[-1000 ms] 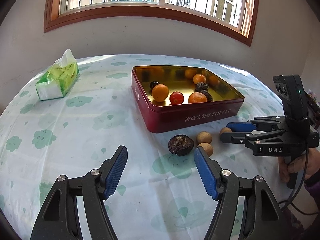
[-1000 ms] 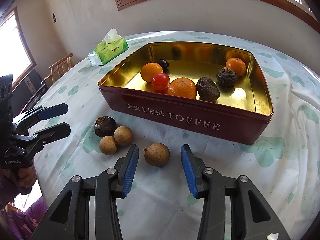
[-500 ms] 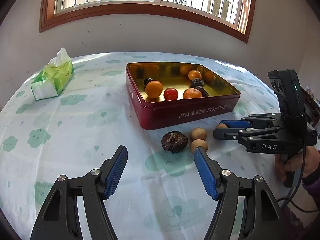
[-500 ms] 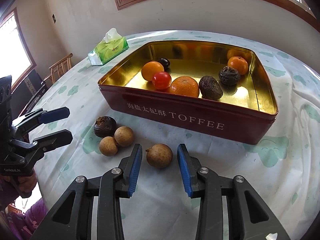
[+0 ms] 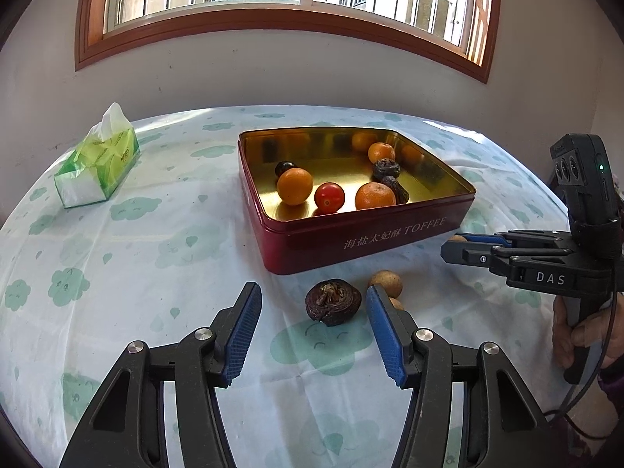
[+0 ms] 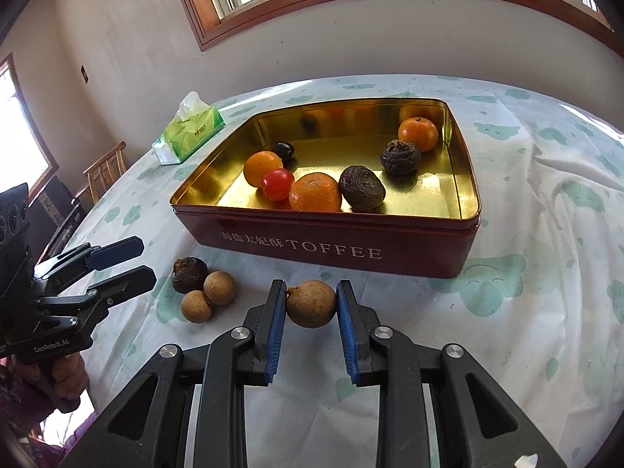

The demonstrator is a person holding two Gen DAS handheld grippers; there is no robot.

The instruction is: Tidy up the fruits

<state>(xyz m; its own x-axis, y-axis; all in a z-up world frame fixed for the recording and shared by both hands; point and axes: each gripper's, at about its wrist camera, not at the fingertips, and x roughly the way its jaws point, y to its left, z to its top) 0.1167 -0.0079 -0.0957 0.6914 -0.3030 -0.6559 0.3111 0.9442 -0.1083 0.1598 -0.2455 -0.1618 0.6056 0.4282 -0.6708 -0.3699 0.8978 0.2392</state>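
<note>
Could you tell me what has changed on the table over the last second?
The right gripper has been closing and is now shut on the loose longan in front of the toffee tin. The left gripper has been narrowing around the dark wrinkled fruit without touching it. The two other longans, the fruit in the tin and the tissue pack stayed put.

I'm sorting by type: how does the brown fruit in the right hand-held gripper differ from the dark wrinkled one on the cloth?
The brown fruit is tan, smooth and clamped in the right hand-held gripper; the dark fruit is blackish, wrinkled, and lies loose beside two tan ones. Both are roundish and outside the tin.
</note>
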